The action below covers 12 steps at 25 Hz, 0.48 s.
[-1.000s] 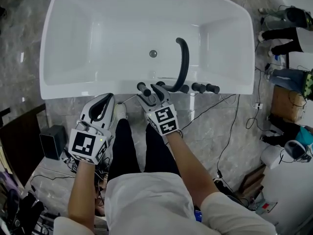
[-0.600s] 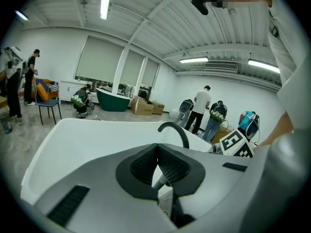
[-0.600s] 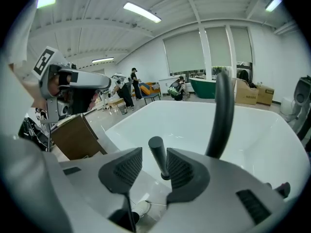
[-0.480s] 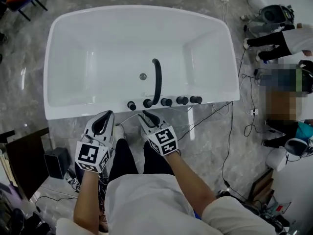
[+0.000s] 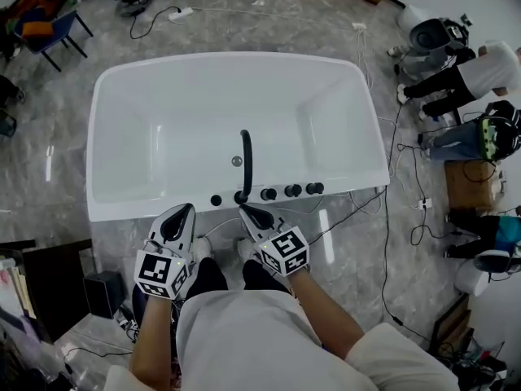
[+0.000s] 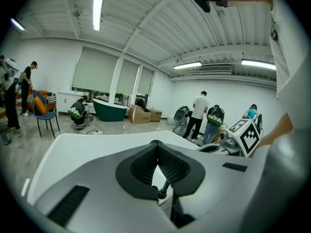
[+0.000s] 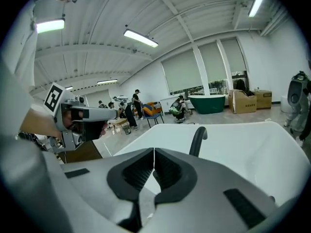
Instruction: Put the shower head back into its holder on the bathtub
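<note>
I find the shower head (image 5: 216, 200) seated on the bathtub's (image 5: 122, 208) near rim, just left of the spout (image 5: 246, 157). Left tongs (image 5: 185, 210) are closed and empty. Right tongs (image 5: 244, 211) have just been closing and now sit together, nothing between them.

Person: white short-sleeved T-shirt (image 5: 244, 332), black trousers (image 5: 213, 274), pale shoes (image 5: 201, 249). Left gripper (image 5: 188, 208) and right gripper (image 5: 242, 210): smooth grey-white moulded shells with black ribbed pads (image 6: 144, 165) lining the jaws. Narrow black slots (image 6: 68, 205) sit on the upper faces. Each gripper carries a cube (image 5: 159, 273) faced with black-and-white square markers.
</note>
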Tool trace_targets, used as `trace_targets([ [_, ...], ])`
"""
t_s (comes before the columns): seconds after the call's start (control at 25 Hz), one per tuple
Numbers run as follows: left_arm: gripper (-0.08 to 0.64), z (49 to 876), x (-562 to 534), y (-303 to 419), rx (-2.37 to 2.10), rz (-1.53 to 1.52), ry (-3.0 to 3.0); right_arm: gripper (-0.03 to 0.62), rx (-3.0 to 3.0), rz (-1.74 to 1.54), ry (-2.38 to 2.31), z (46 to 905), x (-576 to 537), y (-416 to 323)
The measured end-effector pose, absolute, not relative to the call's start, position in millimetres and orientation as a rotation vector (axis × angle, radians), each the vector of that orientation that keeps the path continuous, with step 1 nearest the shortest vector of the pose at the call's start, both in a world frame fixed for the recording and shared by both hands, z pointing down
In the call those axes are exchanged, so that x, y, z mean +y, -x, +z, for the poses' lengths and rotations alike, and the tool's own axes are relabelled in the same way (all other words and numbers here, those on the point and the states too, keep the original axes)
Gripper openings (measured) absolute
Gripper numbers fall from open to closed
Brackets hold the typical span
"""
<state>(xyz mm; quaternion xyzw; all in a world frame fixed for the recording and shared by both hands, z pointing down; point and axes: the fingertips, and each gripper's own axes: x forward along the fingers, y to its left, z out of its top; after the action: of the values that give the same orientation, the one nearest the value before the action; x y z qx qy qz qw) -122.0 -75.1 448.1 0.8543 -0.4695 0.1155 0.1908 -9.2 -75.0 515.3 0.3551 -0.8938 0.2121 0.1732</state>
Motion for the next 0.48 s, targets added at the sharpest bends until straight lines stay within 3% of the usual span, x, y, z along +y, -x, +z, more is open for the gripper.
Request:
trace_targets([
  [0.48,0.011,395.0,-64.8,109.9,-1.365,0.291,-2.477,0.017,-2.683,0.521,-1.031,439.0,-60.1,-9.1],
])
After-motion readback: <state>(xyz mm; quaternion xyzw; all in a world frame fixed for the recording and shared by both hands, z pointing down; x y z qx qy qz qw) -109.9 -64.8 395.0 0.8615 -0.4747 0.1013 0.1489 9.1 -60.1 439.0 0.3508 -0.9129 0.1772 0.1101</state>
